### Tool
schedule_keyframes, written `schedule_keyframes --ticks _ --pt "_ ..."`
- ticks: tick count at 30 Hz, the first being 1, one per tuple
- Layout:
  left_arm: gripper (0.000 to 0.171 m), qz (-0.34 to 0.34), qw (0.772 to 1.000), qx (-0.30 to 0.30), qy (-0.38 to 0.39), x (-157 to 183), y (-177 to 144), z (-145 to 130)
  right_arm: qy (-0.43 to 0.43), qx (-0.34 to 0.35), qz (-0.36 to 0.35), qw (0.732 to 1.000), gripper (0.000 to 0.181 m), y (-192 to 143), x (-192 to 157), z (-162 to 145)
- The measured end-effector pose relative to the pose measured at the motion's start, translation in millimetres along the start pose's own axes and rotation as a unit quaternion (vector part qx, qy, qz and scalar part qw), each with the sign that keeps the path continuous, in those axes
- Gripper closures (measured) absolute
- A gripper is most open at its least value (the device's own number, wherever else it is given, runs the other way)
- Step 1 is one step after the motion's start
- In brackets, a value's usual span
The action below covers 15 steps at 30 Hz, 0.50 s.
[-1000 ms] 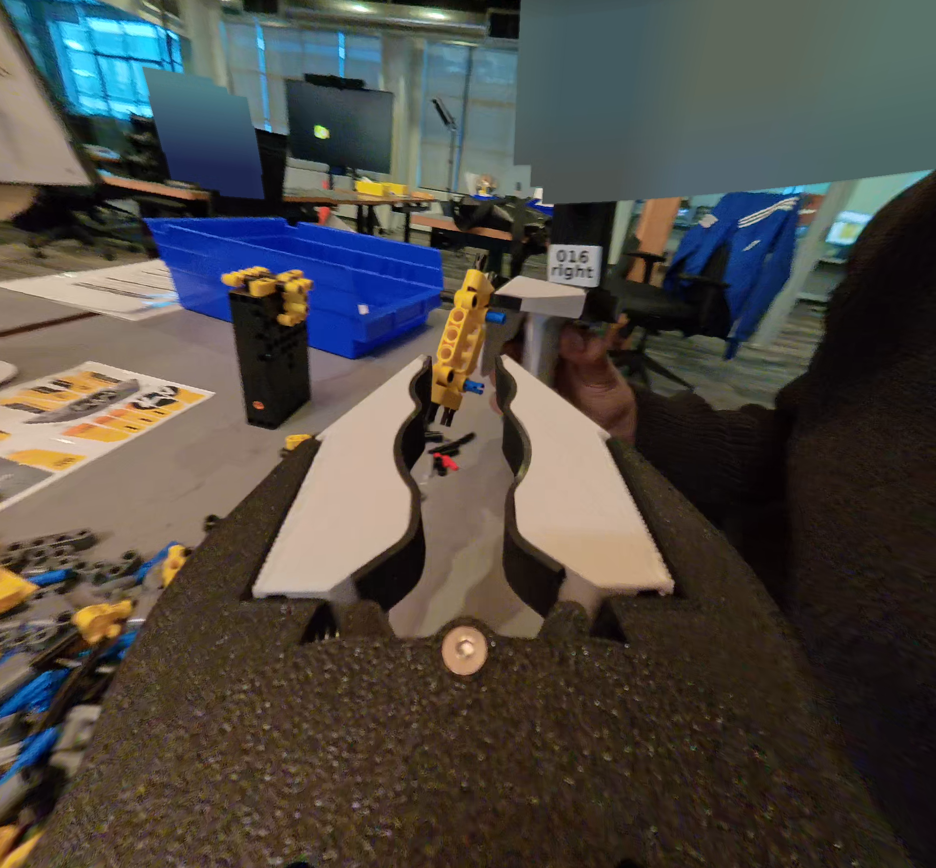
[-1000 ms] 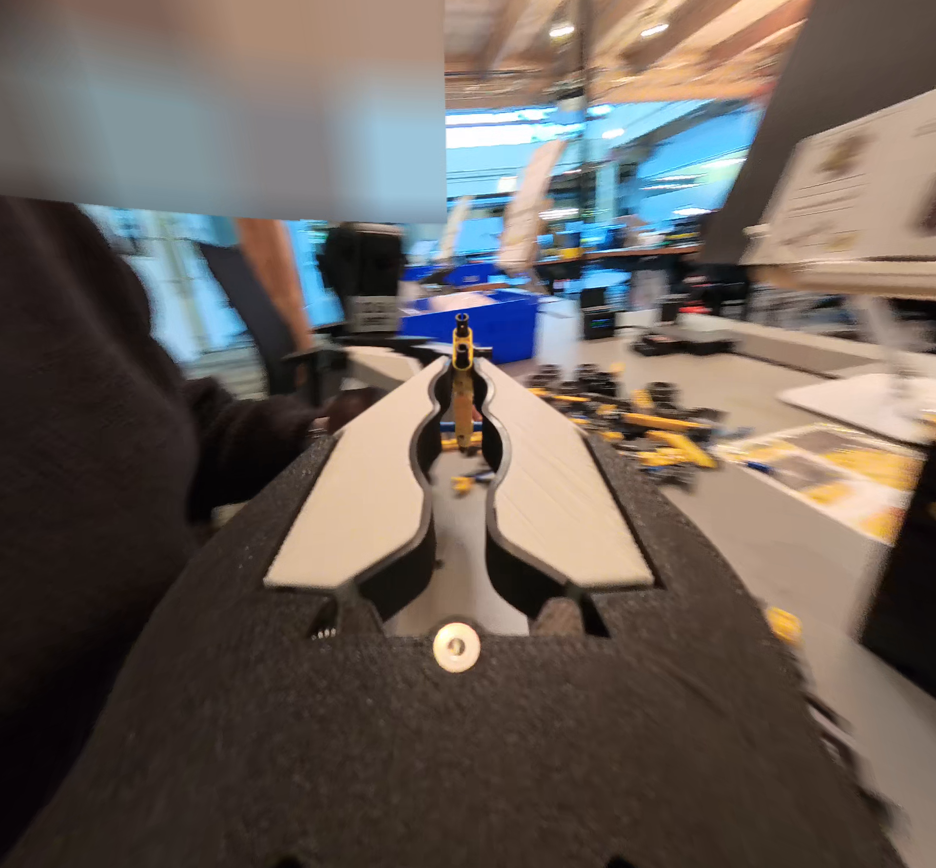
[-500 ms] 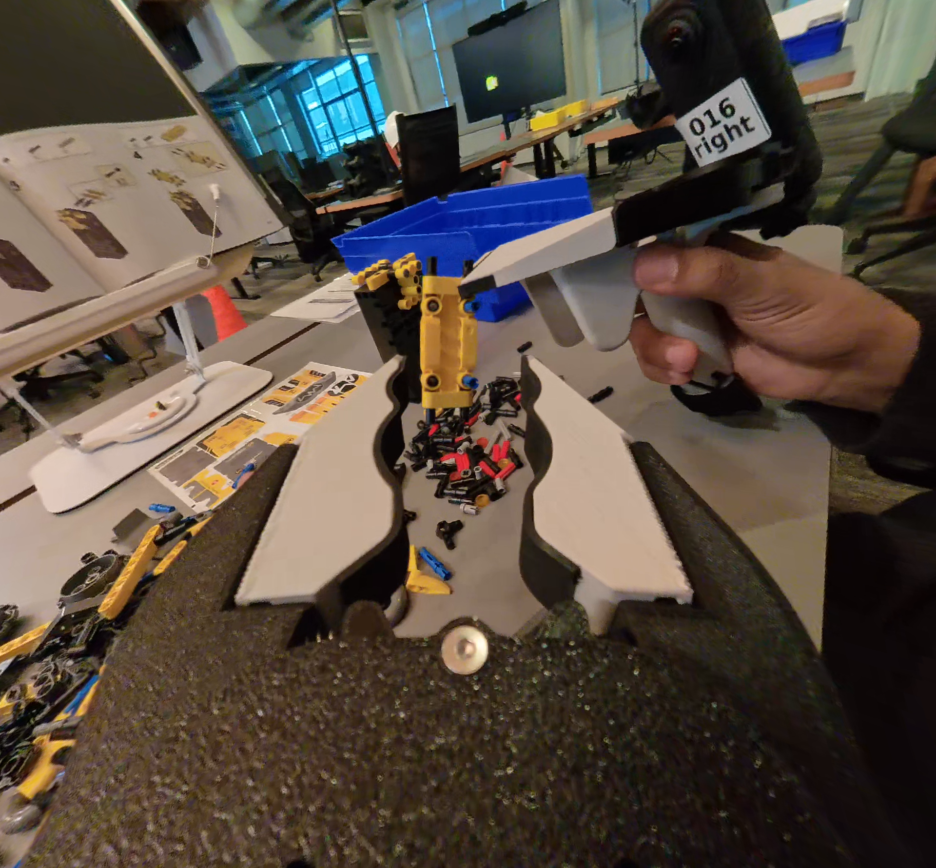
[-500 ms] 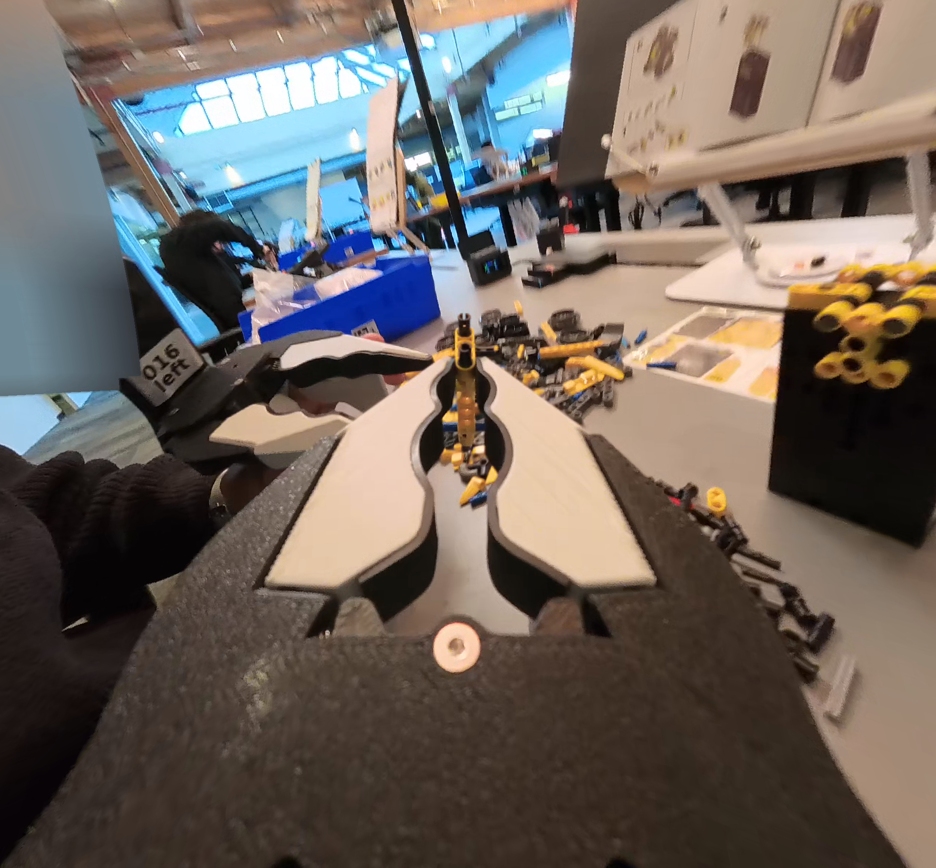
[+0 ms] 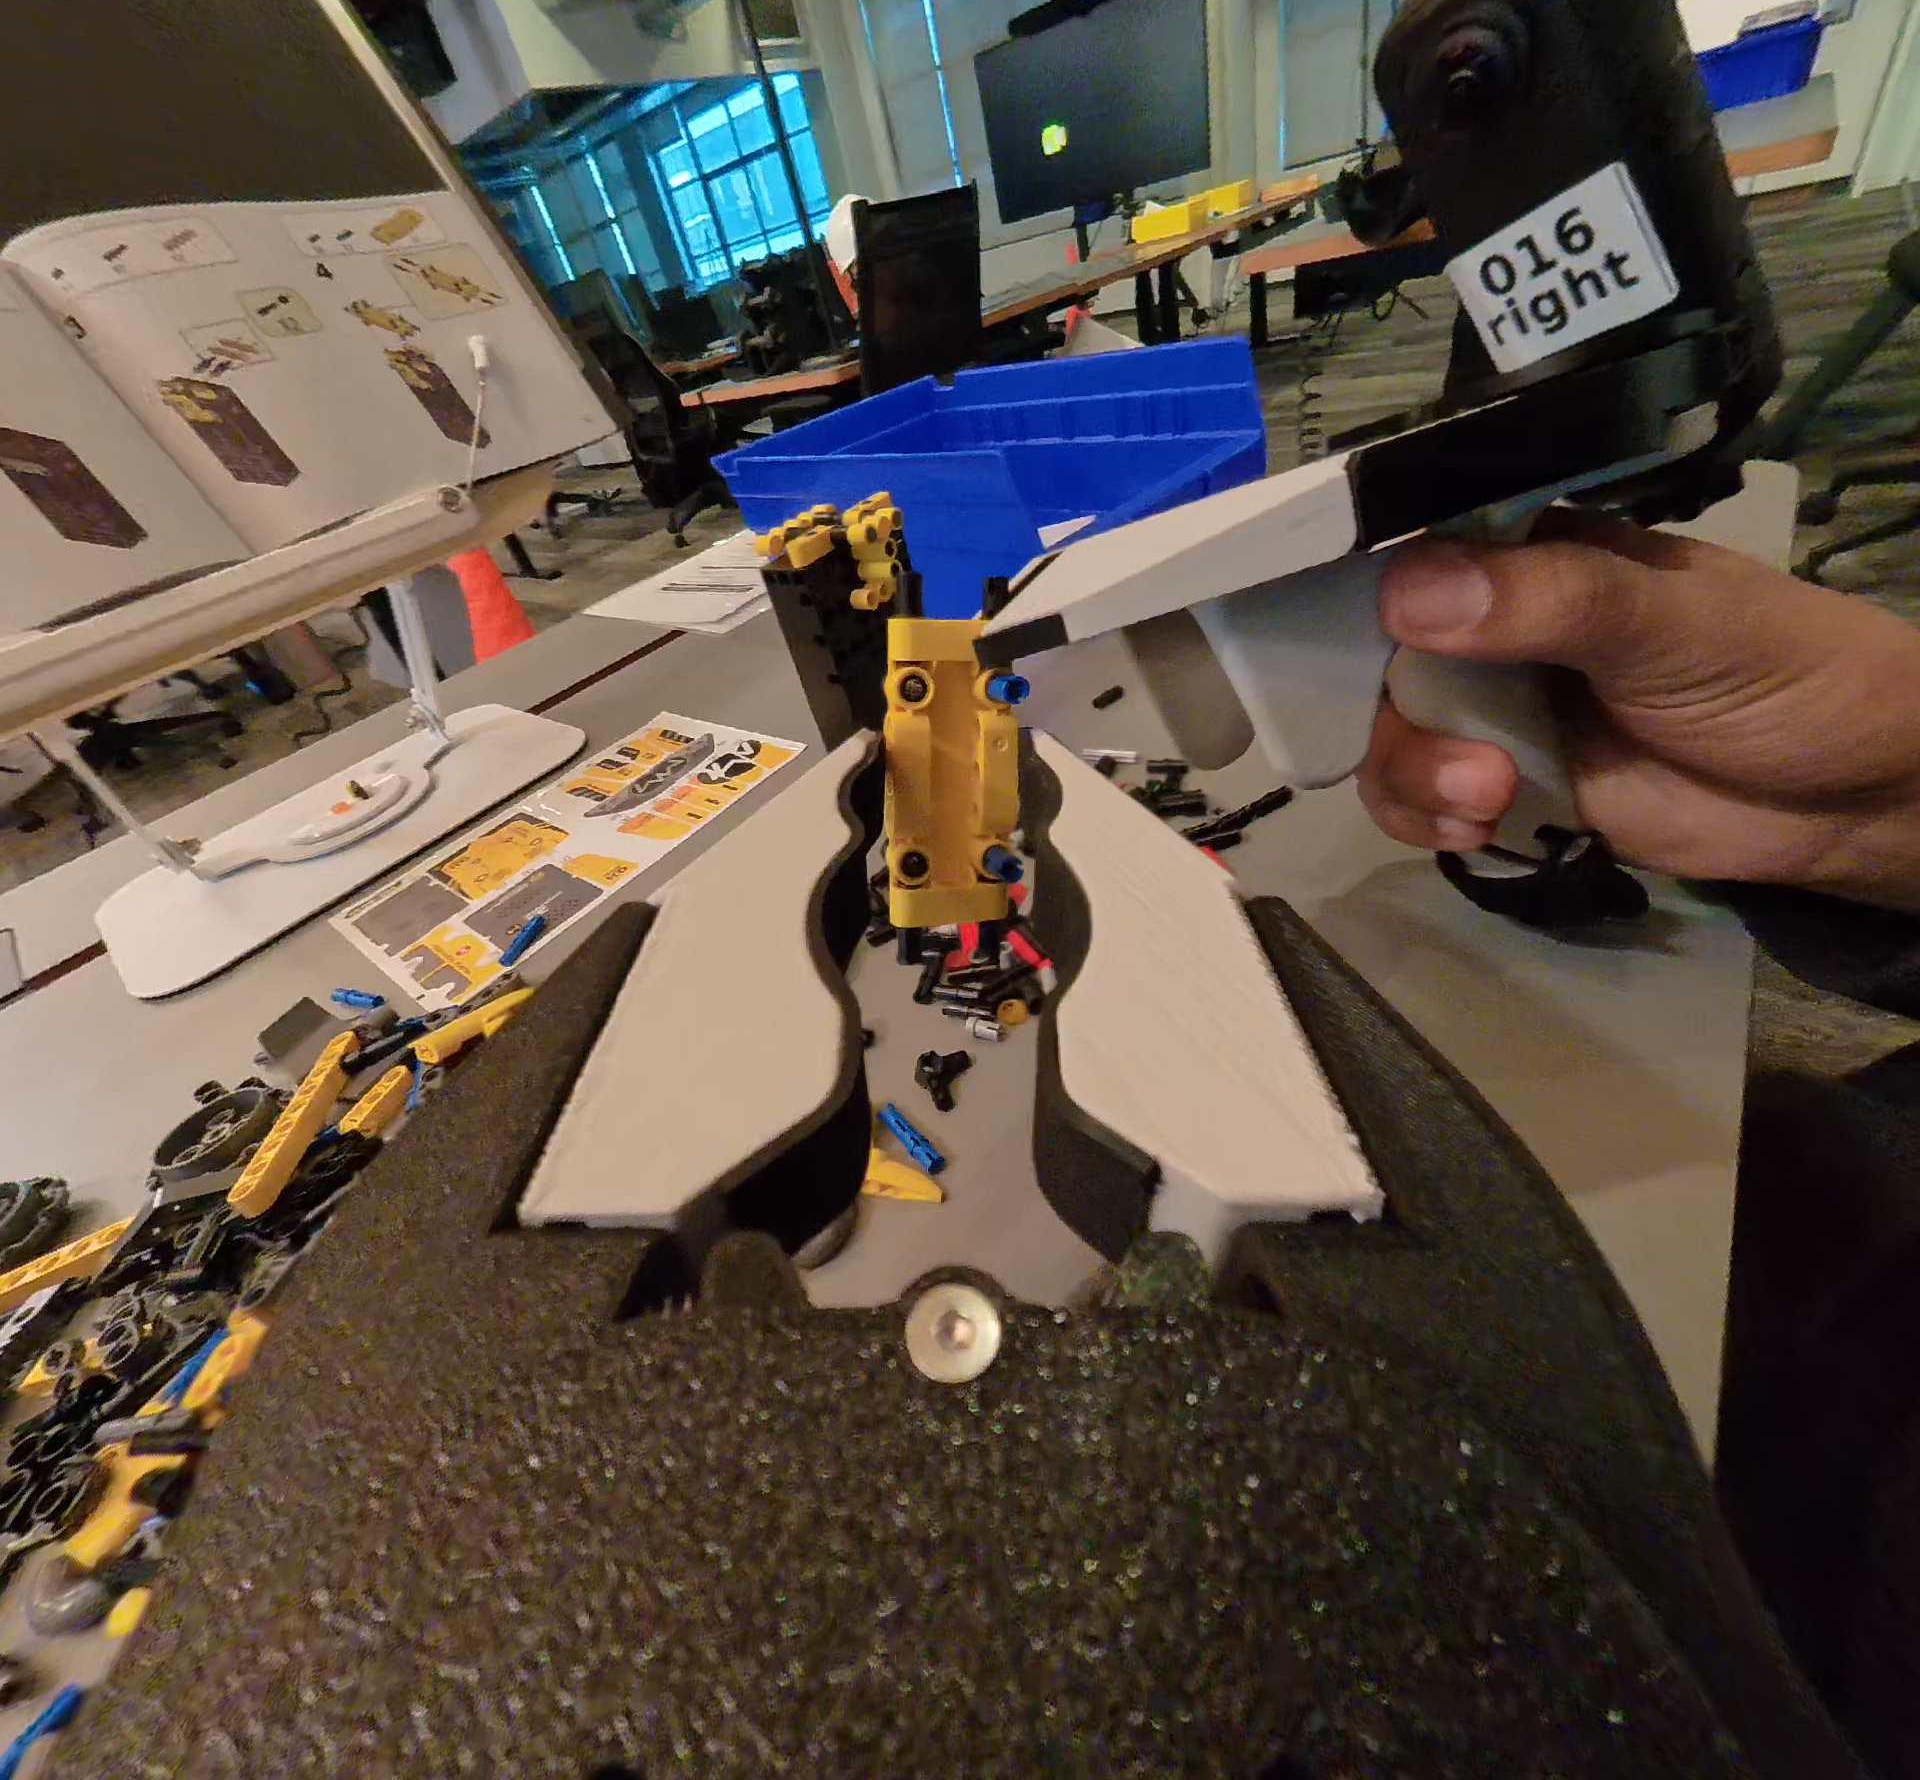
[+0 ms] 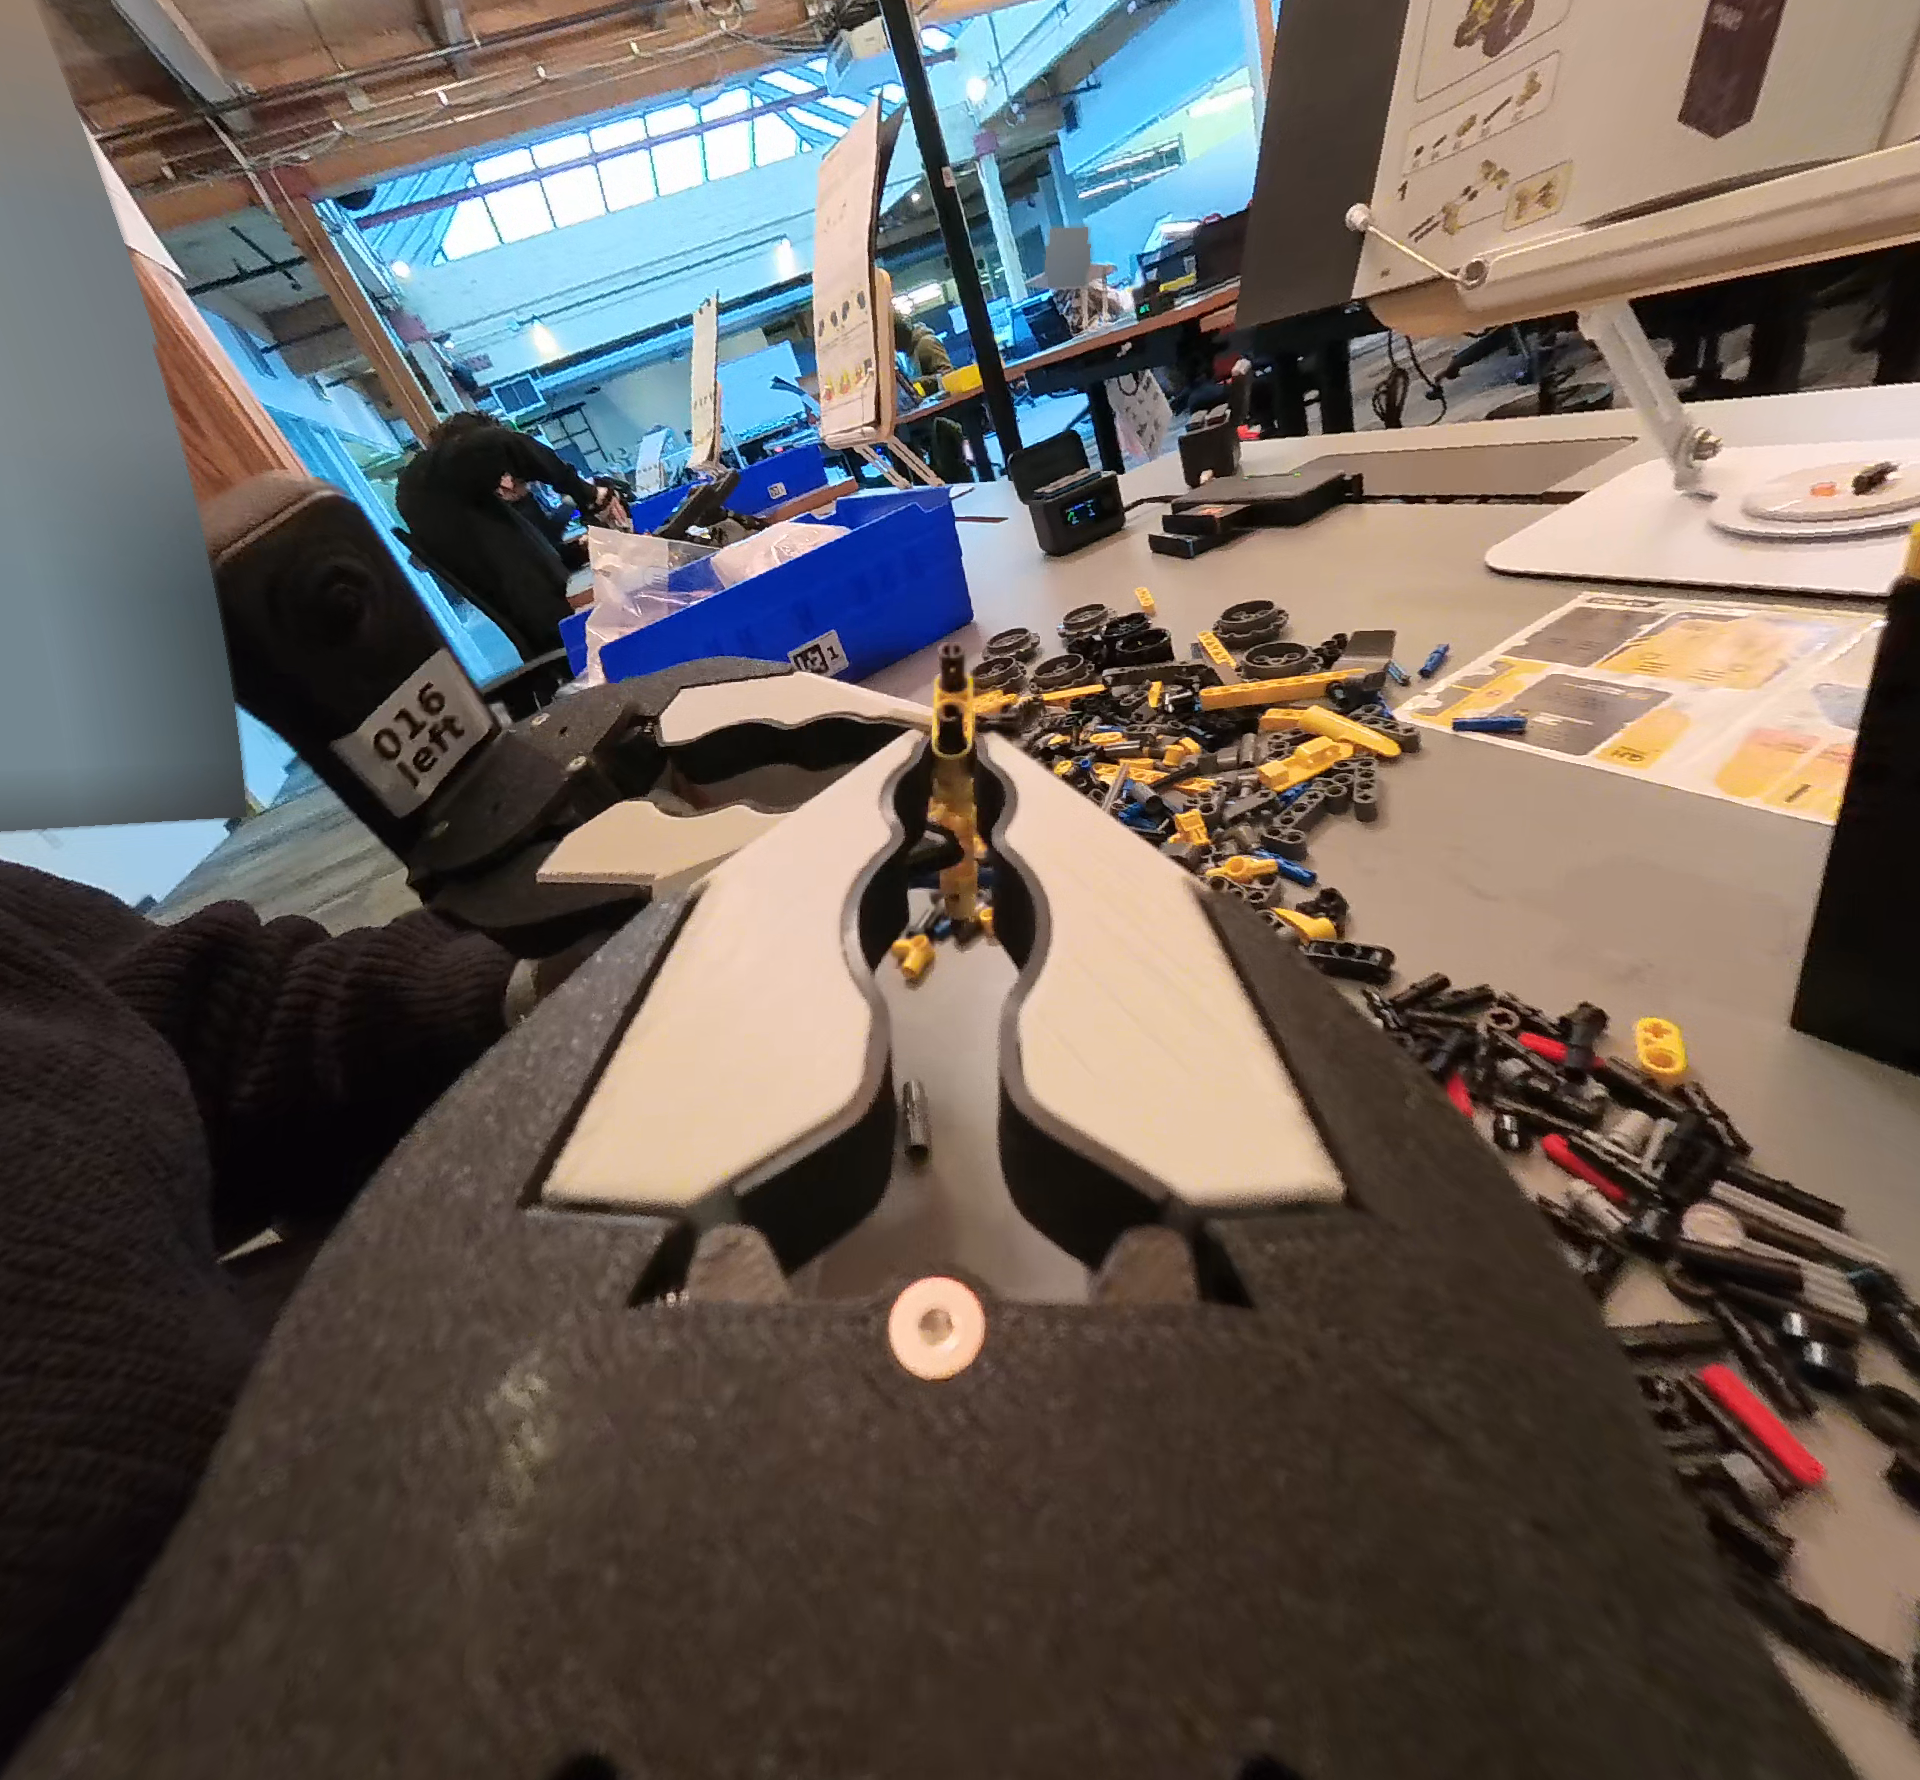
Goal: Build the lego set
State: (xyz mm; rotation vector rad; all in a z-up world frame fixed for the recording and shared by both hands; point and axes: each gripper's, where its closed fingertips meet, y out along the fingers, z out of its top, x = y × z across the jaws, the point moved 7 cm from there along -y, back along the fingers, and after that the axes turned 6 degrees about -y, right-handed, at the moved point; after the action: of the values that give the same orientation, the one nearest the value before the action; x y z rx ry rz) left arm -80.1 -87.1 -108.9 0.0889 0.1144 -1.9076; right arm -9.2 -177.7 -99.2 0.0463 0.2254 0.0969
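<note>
Yellow plastic brick assembly (image 5: 948,795) with blue pins stands upright, long axis vertical, held above the grey bench (image 5: 644,681). The right gripper (image 6: 954,743) has its jaws pinching the piece's thin upper edge, seen edge-on in the right wrist view. The left gripper (image 5: 951,764) flanks it lower down, jaws spread slightly wider than the piece. A hand (image 5: 1652,712) grips the right handle level, from the right side. Loose black and red pins (image 5: 977,972) lie below.
</note>
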Motion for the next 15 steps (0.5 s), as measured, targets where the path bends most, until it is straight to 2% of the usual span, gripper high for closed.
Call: schedule_keyframes --ticks 4,7,9,12,13,15 --pt "0.147 -0.022 0.999 0.015 -0.028 -4 -3 2 0.000 0.018 0.045 0.999 0.167 -2 -3 4" --pt "0.146 -0.101 0.989 0.067 -0.089 -7 -12 12 -0.017 0.067 0.041 0.997 0.126 -10 1 15" --pt "0.146 -0.196 0.956 0.125 -0.177 -10 -24 23 -0.041 0.092 0.048 0.994 0.119 -17 2 20" --pt "0.147 -0.362 0.853 0.157 -0.343 -16 -33 32 -0.032 0.067 0.122 0.990 0.119 -16 -9 20" --pt "0.147 -0.390 0.831 0.154 -0.365 -15 -33 32 -0.020 0.058 0.149 0.987 0.119 -14 -14 19" --pt "0.147 -0.406 0.823 0.144 -0.370 -11 -32 33 0.008 0.050 0.189 0.981 0.119 -8 -24 16"
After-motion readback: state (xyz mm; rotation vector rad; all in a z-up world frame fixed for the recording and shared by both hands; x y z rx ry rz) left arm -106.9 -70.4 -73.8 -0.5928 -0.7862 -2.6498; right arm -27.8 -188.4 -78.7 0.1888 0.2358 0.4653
